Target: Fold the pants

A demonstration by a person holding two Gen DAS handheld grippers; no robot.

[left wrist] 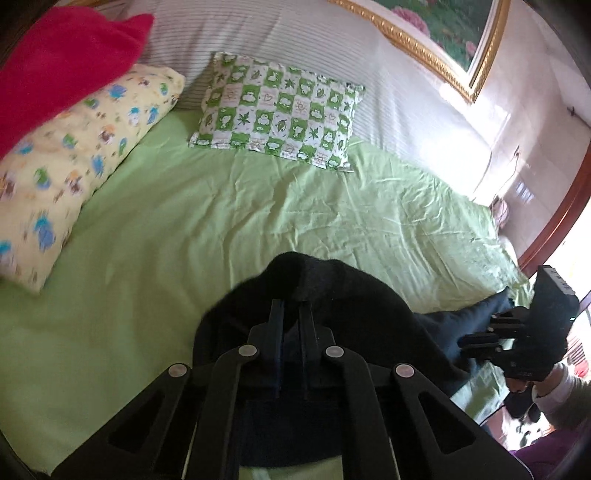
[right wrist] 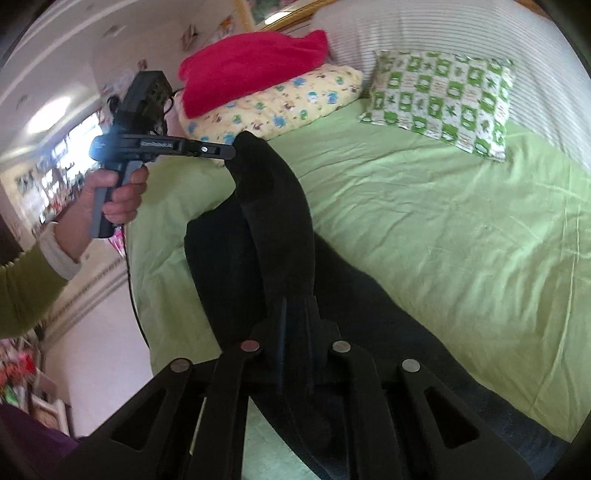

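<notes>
Dark pants (left wrist: 332, 288) lie on a light green bed sheet (left wrist: 184, 229), with one end raised off it. My left gripper (left wrist: 291, 304) is shut on a bunched fold of the pants, its fingers close together with cloth between them. In the right wrist view the left gripper (right wrist: 231, 151) holds that end of the pants (right wrist: 280, 221) in the air, with a hand around its handle. My right gripper (right wrist: 297, 302) is shut on the dark cloth at the near end. From the left wrist view the right gripper (left wrist: 463, 341) pinches the pants near the bed's right edge.
A yellow printed pillow (left wrist: 74, 158) with a red blanket (left wrist: 62, 55) on it lies at the back left. A green checked pillow (left wrist: 280, 110) leans on white striped bedding (left wrist: 295, 33). A gold-framed picture (left wrist: 443, 40) hangs behind. The bed's edge and the floor (right wrist: 99, 354) are at the left.
</notes>
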